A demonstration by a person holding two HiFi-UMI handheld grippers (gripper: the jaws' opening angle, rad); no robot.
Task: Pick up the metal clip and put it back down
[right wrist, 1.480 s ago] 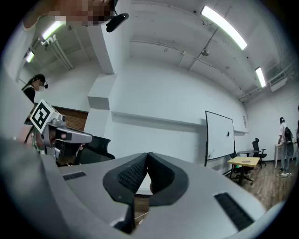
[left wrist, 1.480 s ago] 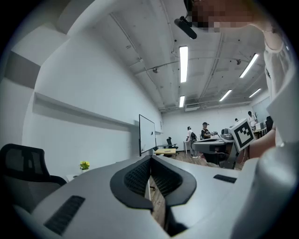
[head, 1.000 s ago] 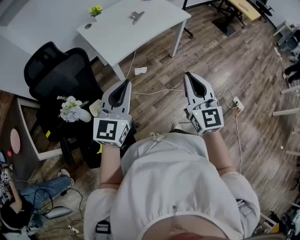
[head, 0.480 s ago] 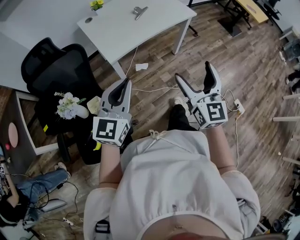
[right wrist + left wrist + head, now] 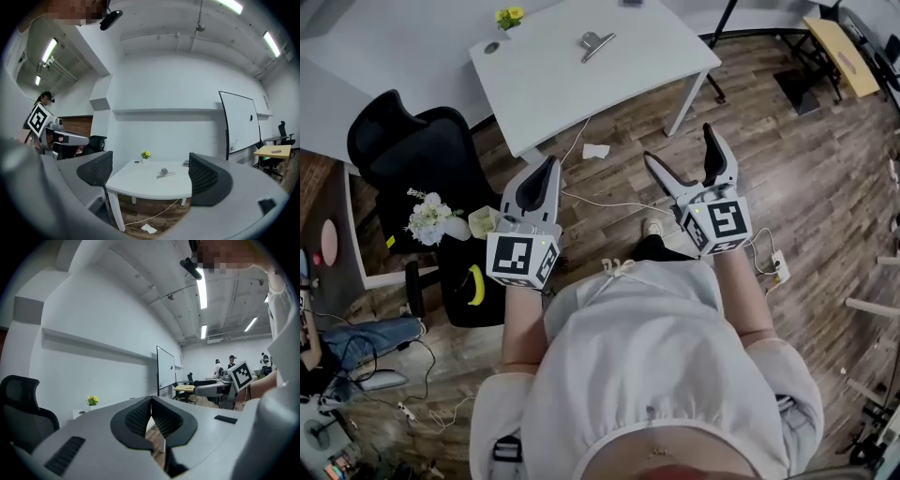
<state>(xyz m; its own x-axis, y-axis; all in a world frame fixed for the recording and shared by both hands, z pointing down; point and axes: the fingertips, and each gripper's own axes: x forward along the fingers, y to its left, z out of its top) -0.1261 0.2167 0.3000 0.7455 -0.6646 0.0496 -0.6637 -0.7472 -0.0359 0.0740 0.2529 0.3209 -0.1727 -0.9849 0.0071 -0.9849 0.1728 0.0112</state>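
Overhead, the head view placed the silver metal clip point(image 5: 596, 42) near the top centre of the frame, lying on the white rectangular table point(image 5: 553, 89), well apart from both grippers. A small pot of yellow flowers point(image 5: 508, 17) stood at the table's upper left corner. The left gripper point(image 5: 551, 167) sat left of centre, its jaws pressed together with nothing between them. The right gripper point(image 5: 679, 145) sat right of centre, its jaws opening and already spread wide, empty. Only this view showed the black mesh office chair point(image 5: 408, 141) at the left, the bunch of white flowers point(image 5: 429, 217) below it, and a scrap of white paper point(image 5: 596, 151) on the wooden floor under the table's edge.

The right gripper view framed the clip and the table between its separated pads, at lower centre. It also showed a whiteboard point(image 5: 239, 122) at the right, which the head view did not. The left gripper view did not show the clip; its closed pads met at lower centre, and the other gripper's marker cube point(image 5: 241, 373) appeared at the right.
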